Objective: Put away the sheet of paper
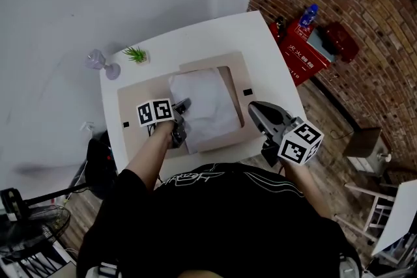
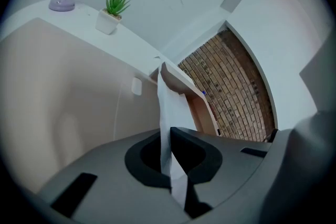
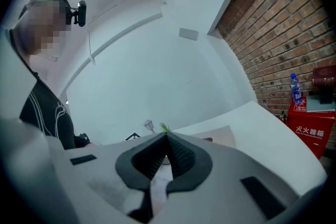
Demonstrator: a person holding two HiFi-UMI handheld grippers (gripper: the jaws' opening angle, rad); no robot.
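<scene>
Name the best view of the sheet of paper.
Head view: nearly the whole sheet of paper lies over the beige board. The left gripper view shows only its edge, pinched by the left gripper. The right gripper view doesn't clearly show it.

White desk (image 1: 195,32), one corner pointing at the brick wall. A tan folder (image 1: 140,94) lies open and flat across the middle, reaching close to the left edge and close to the right one, with a bare white strip along the far edge. Up at the far left corner, a small plant (image 1: 137,55) in a white pot stands just beside a purple lamp (image 1: 101,63). Both sit on the bare desk, clear of the folder.
</scene>
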